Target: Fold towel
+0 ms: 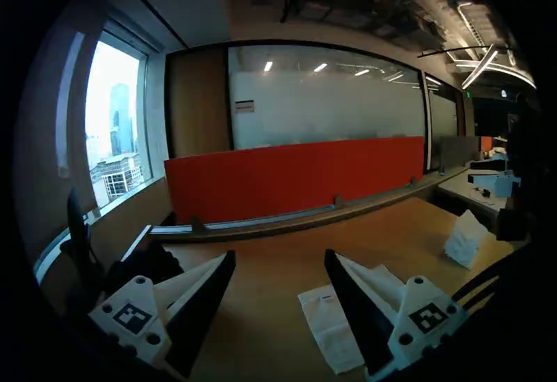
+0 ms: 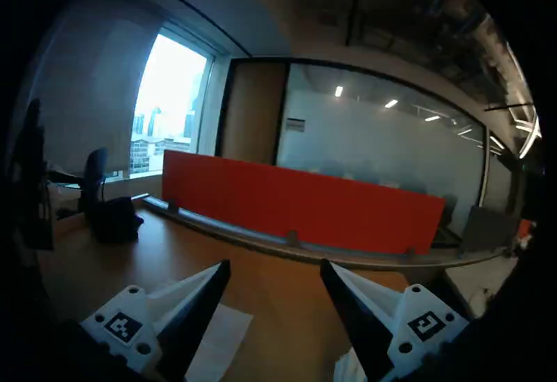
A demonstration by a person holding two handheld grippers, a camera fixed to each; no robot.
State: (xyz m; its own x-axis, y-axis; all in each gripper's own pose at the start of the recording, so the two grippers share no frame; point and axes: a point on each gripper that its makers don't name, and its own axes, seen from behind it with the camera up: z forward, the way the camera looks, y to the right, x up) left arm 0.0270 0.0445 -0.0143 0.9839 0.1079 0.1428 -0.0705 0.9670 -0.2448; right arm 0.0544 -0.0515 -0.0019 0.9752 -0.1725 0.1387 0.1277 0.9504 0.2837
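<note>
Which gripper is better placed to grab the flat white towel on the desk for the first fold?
Left, probably: the left gripper, jaws open, has the towel lying partly between them beside one finger. The right gripper, also open, has just a corner near.

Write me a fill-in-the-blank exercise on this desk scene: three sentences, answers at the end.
1. The divider standing along the back of the desk is coloured ___.
2. The fingers of the left gripper stand ___, with nothing between them.
3. The flat towel lying on the desk beside that gripper is coloured ___.
Missing words: red; open; white.
</note>
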